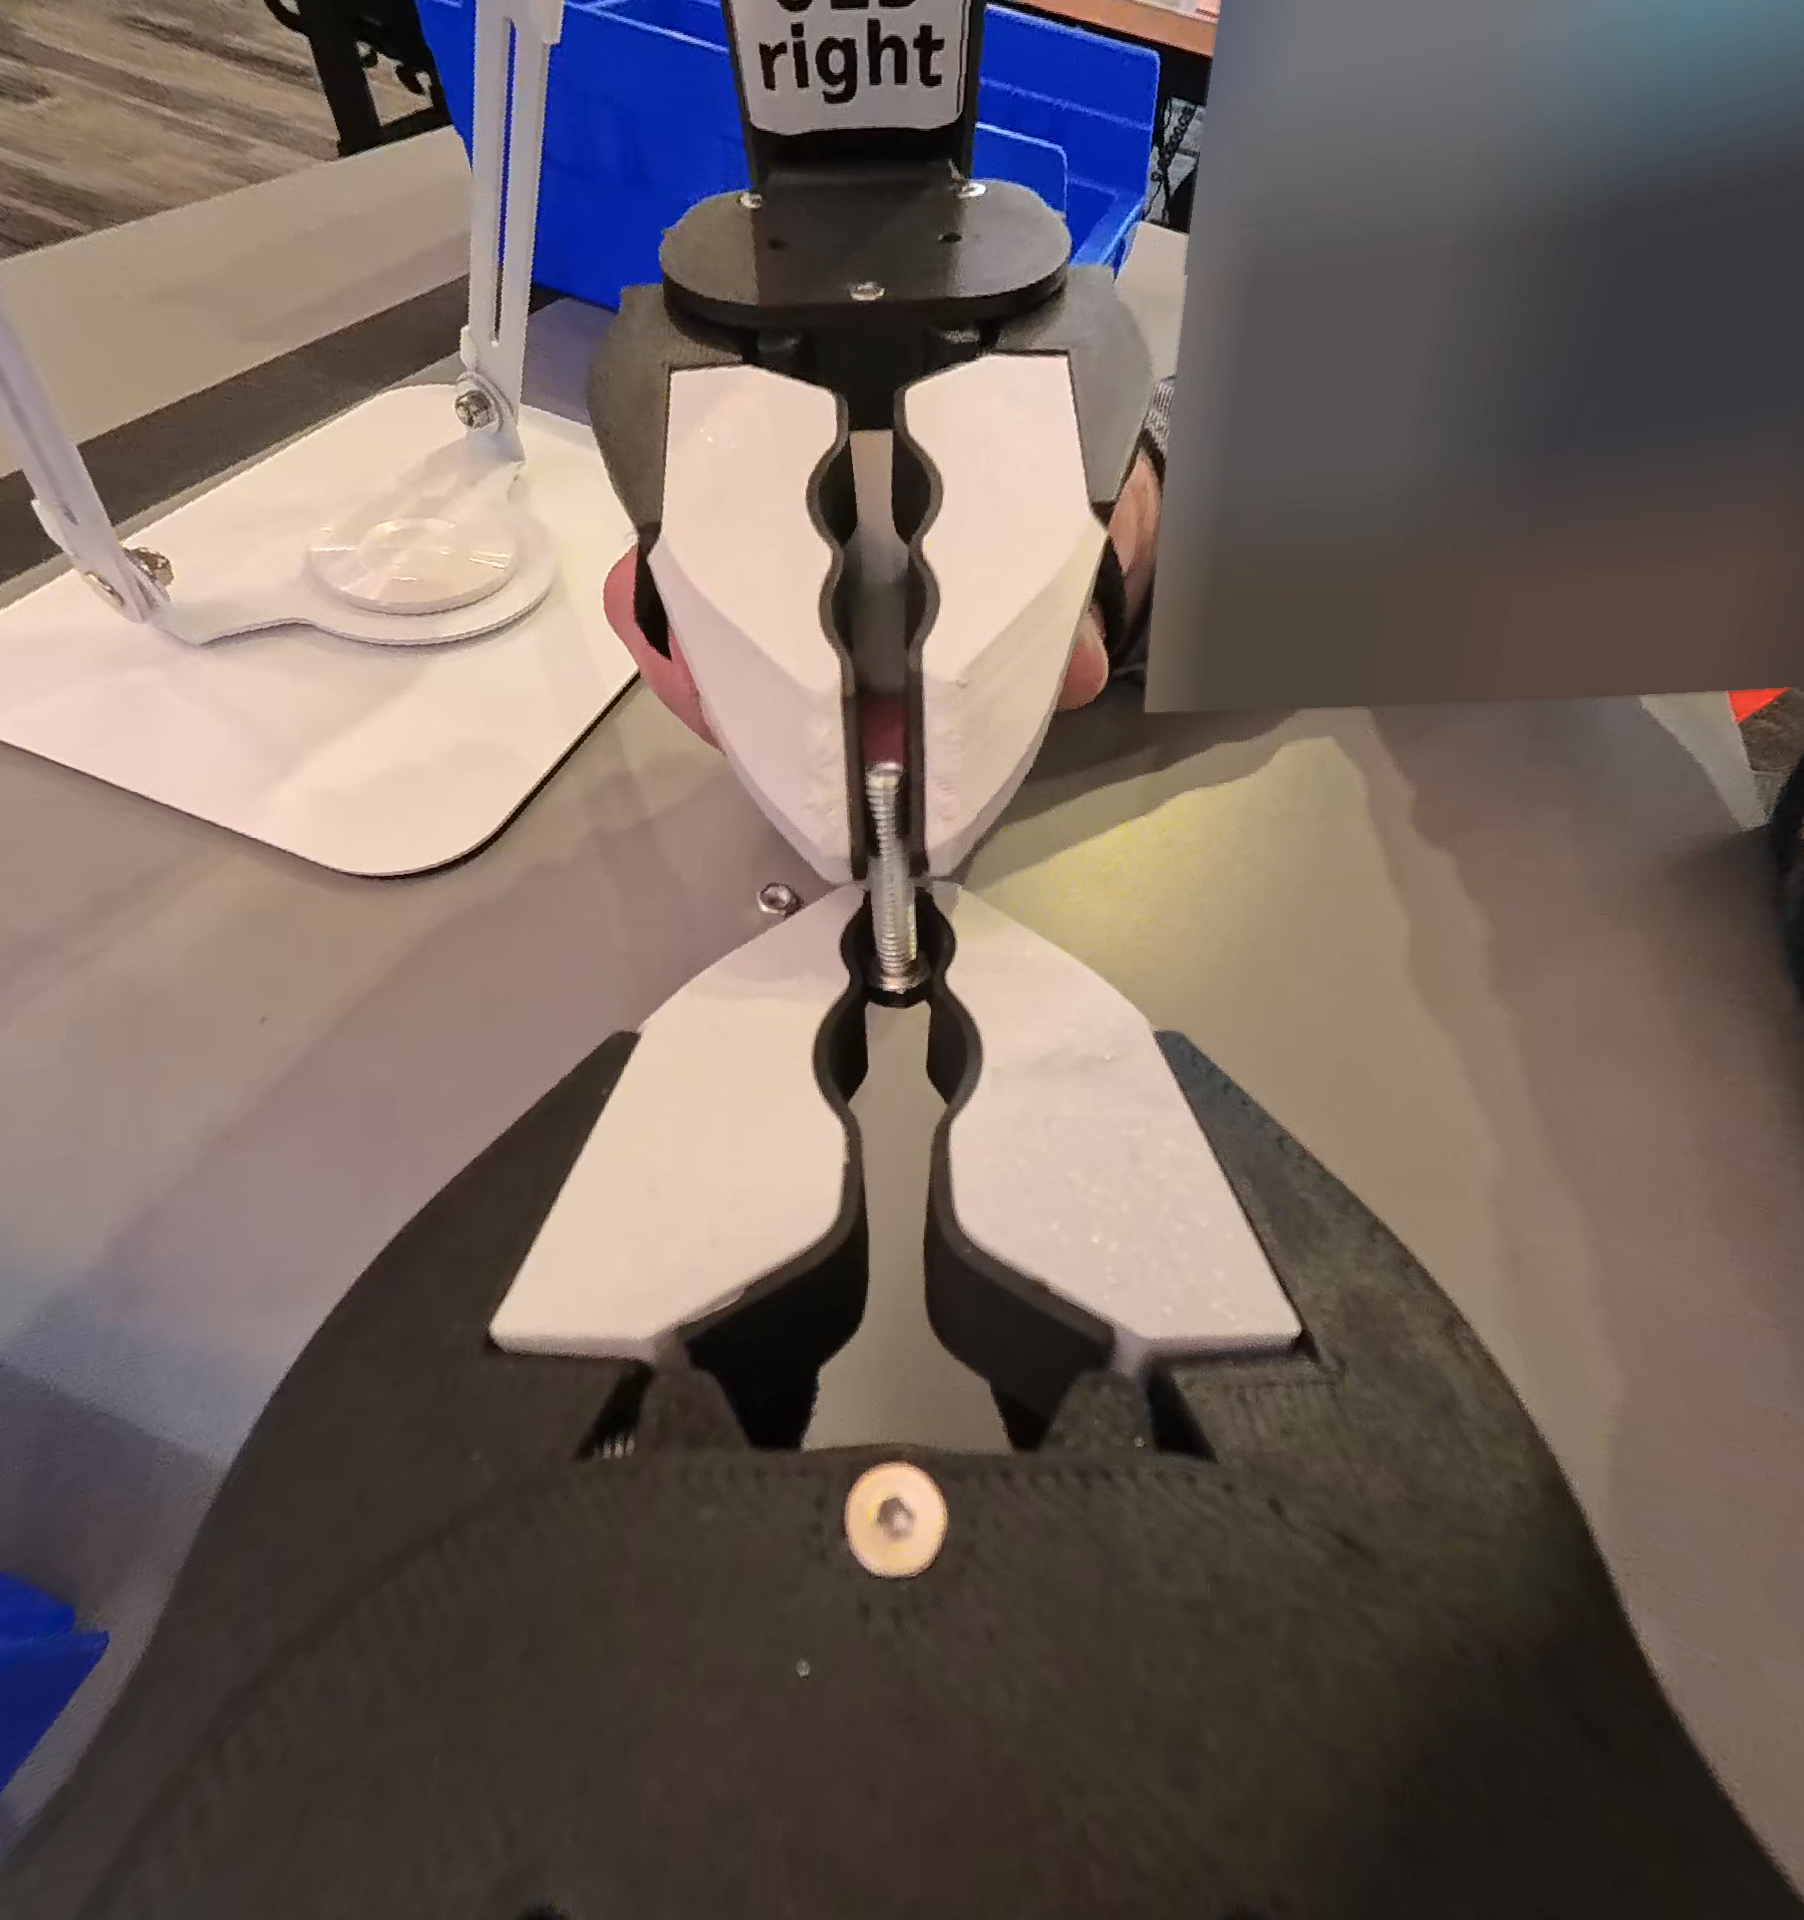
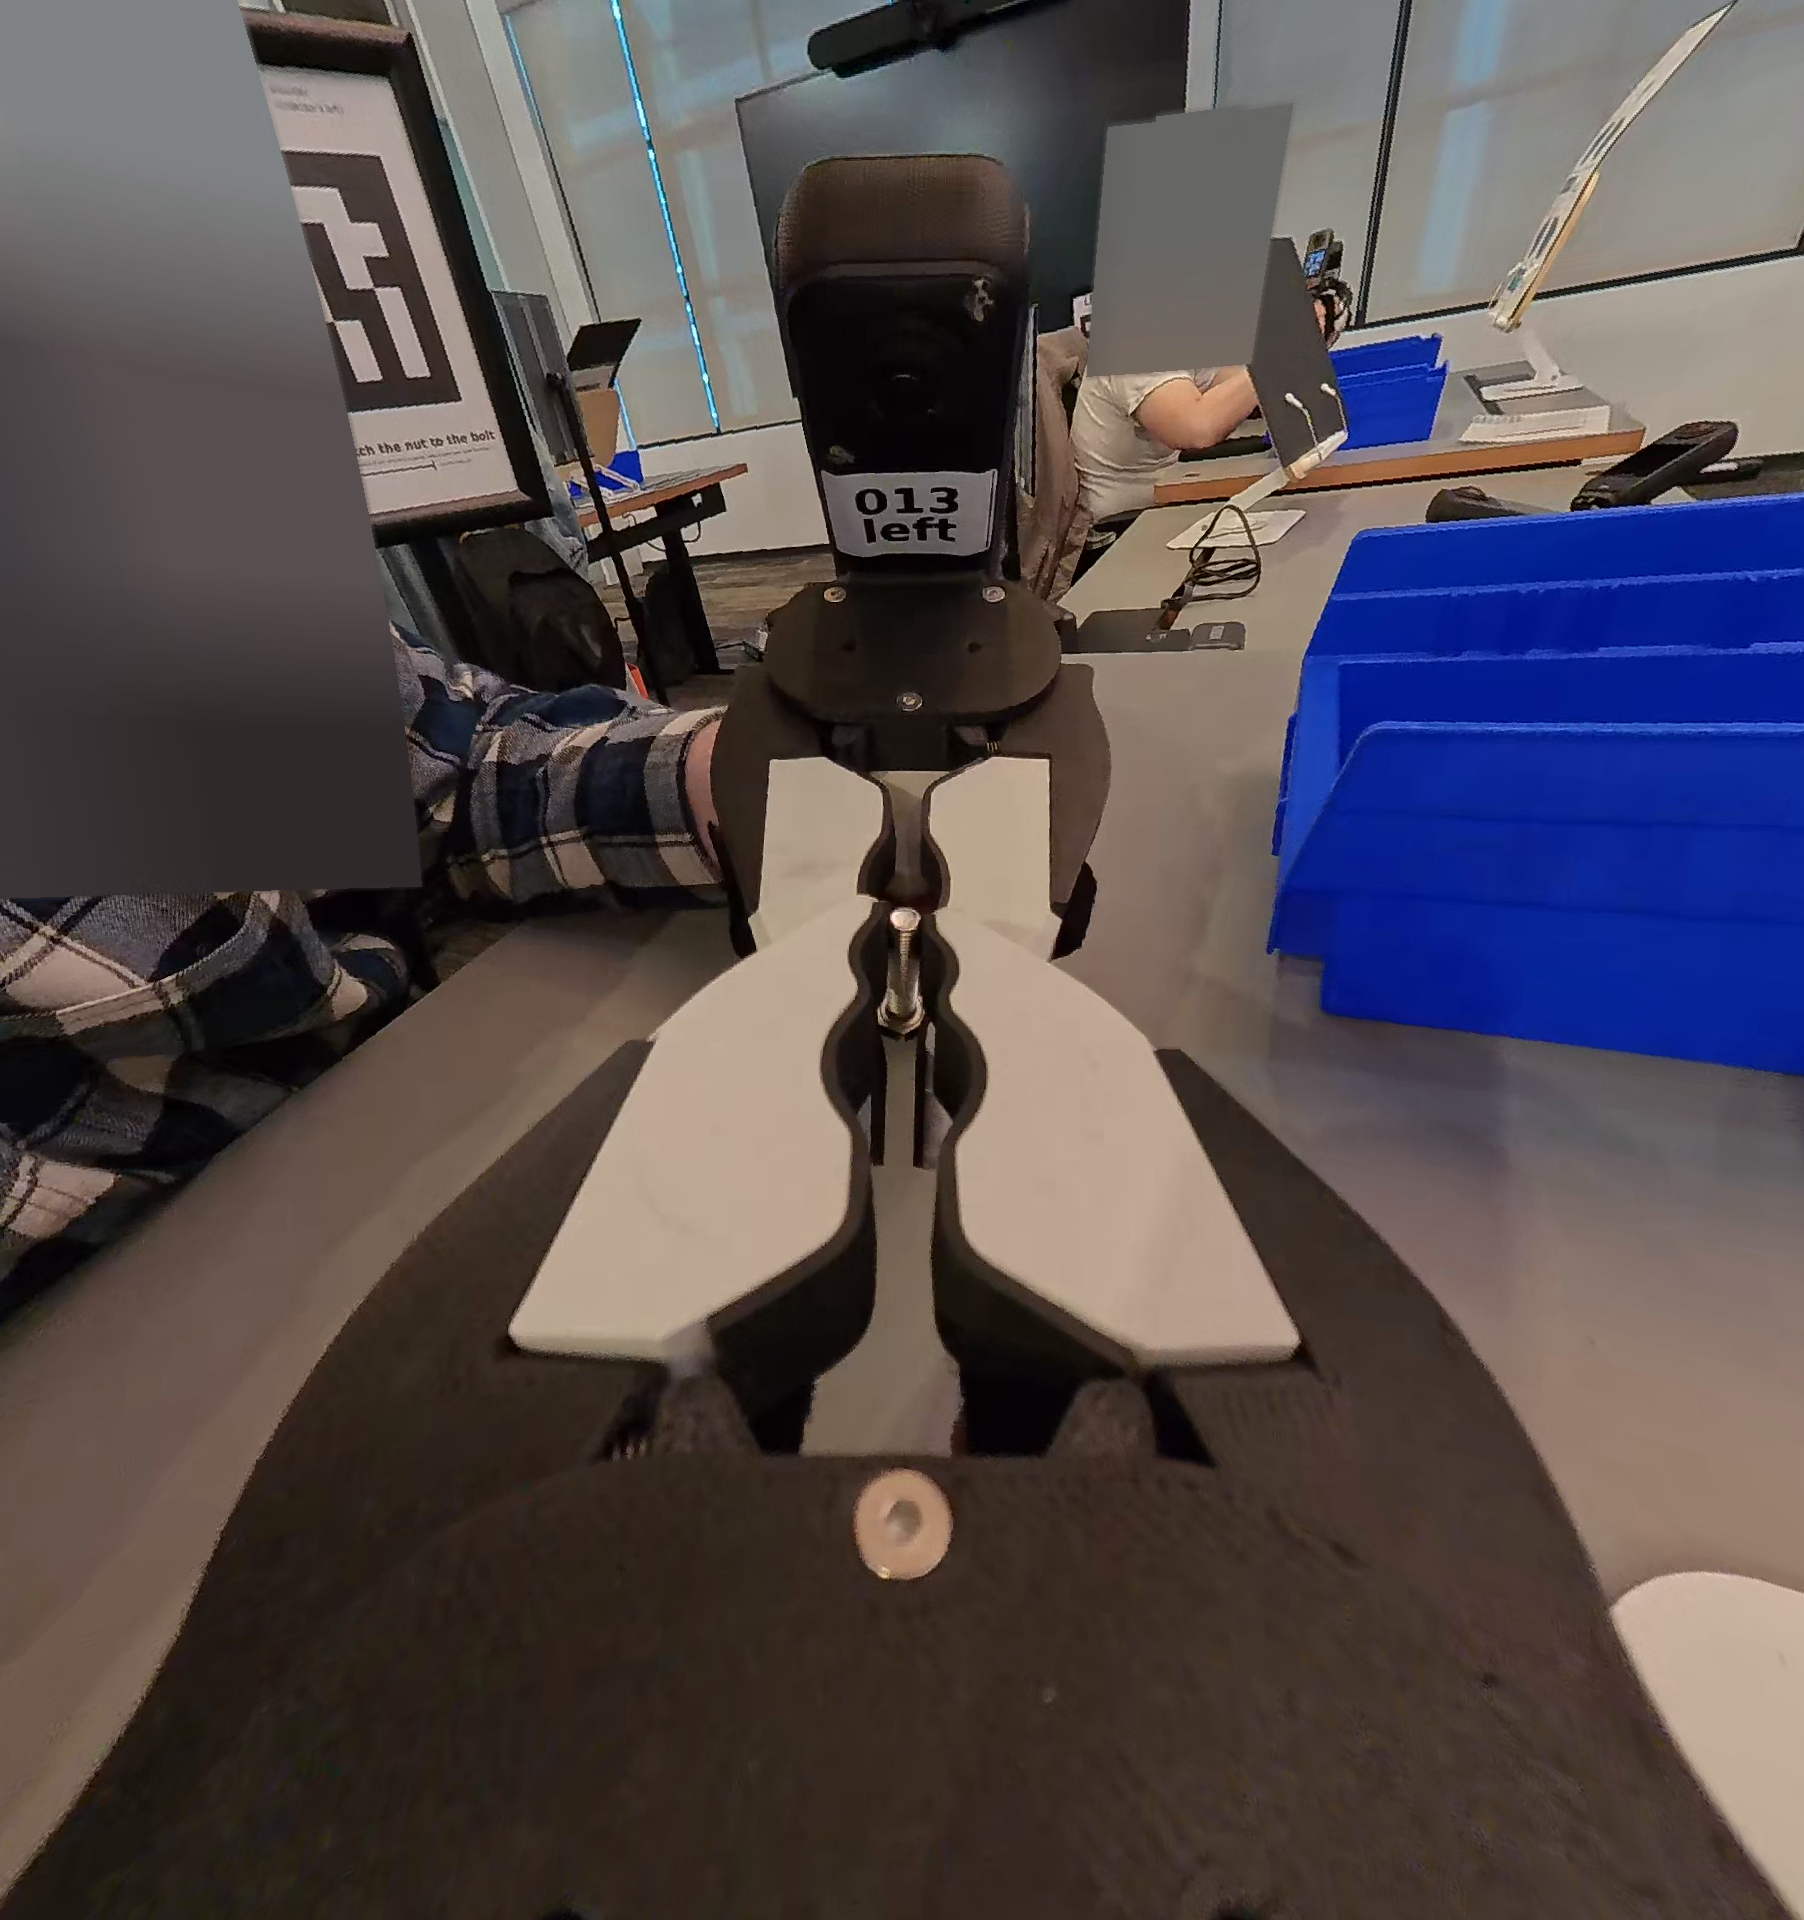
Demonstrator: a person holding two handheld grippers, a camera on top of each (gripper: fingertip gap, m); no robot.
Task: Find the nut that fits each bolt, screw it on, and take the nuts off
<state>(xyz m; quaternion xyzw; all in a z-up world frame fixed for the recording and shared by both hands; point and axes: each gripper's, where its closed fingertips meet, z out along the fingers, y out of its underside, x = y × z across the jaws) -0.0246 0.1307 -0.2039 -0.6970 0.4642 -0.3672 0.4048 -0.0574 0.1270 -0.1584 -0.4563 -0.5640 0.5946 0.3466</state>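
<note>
A silver threaded bolt point(image 1: 885, 862) sits where my two grippers meet tip to tip over the grey table point(image 1: 1293, 1039). A dark nut point(image 1: 900, 985) is on the bolt's near end, in the first notch of my left gripper point(image 1: 893, 920), whose fingers are shut on it. My right gripper point(image 2: 903, 935) is shut on the bolt point(image 2: 903, 966), with the shank between its pads. The nut point(image 2: 896, 1020) shows lower down in its gap. The right gripper point(image 1: 890, 852) faces me in the left wrist view. The left gripper point(image 2: 903, 888) faces me in the right wrist view.
A loose nut point(image 1: 773, 896) lies on the table just left of the fingertips. A white stand base point(image 1: 254, 727) is at the left. Blue bins point(image 2: 1604, 779) stand beside the work spot, and also show in the left wrist view point(image 1: 649, 156). A person's plaid sleeve point(image 2: 545, 790) is behind the left gripper. One gripper's finger ends stand about 5 cm off the other's.
</note>
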